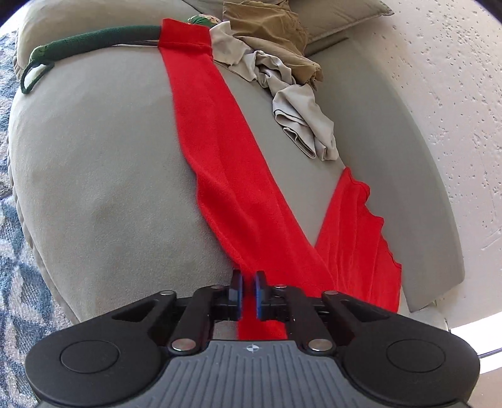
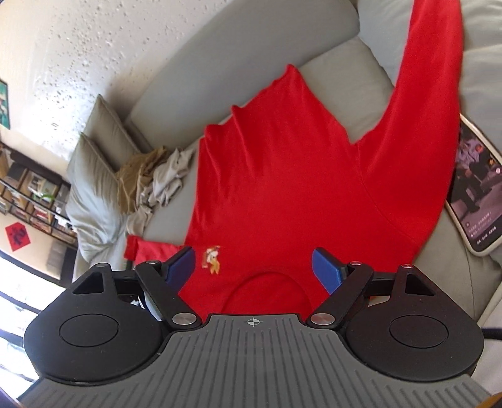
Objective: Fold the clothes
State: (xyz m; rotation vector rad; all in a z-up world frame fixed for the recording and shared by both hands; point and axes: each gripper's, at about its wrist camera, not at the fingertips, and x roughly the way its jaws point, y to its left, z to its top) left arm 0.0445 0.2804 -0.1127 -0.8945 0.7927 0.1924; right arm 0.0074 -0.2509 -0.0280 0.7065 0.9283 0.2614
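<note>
Left gripper (image 1: 247, 284): jaws clenched on the red shirt (image 1: 219, 150), fabric pinched between the 2 blue pads (image 1: 240, 287) near where a sleeve meets the body. From there the long sleeve runs away across the grey sofa (image 1: 94, 157) seat to its cuff, which lies by a green hanger (image 1: 94, 39). Just beside the cuff sits a crumpled heap: a beige garment (image 1: 301, 125) with a tan garment (image 1: 269, 28) behind it.

Right gripper (image 2: 255, 266): jaws released, spread wide, nothing between them, hovering over the shirt's neckline and small chest logo (image 2: 211, 260). Shirt lies chest-up on the sofa, hem rumpled toward the backrest, 1 sleeve running up over a back cushion (image 2: 345, 81). A tablet (image 2: 473, 185) with a lit screen lies just right of the shirt.
</note>
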